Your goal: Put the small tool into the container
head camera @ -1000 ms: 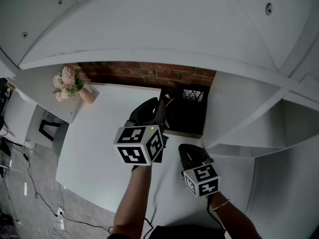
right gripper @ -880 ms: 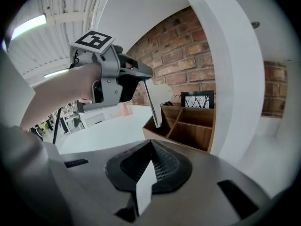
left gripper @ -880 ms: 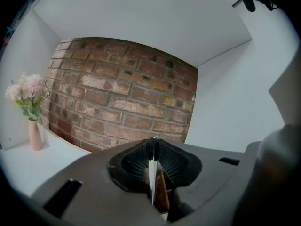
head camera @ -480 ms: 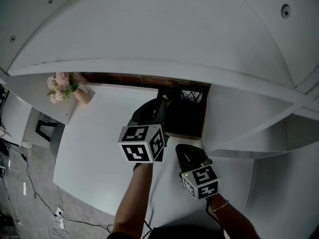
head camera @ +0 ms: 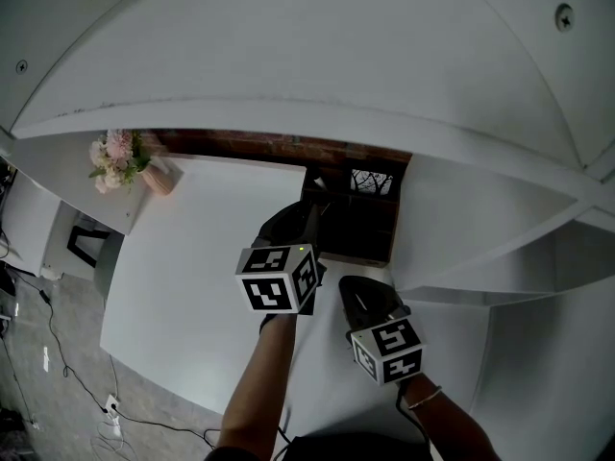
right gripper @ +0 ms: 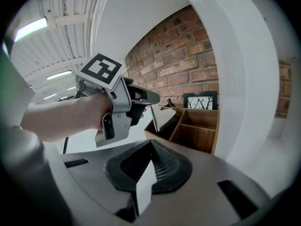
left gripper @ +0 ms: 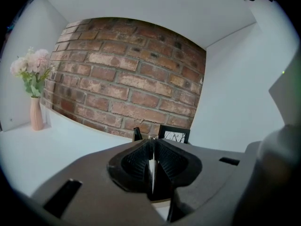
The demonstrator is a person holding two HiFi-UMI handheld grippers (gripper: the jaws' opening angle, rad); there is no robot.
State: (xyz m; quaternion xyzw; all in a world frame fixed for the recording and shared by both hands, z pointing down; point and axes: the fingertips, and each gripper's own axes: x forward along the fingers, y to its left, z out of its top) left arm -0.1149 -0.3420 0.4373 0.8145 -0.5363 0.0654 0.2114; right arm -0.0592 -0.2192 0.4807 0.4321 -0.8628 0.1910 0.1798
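- Grip: your left gripper [head camera: 311,211] has its jaws pinched on the small tool [right gripper: 153,118], a thin metal rod hanging tip-down
- Rod's lower end is at the near rim of the wooden container [right gripper: 195,131], over its left-hand compartment; can't tell if the tip is inside
- Your right gripper [head camera: 360,291] has its jaws pressed together with nothing in them, near the container's front edge
- Container stands on the white table [head camera: 192,257], close to the brick wall [left gripper: 117,79]
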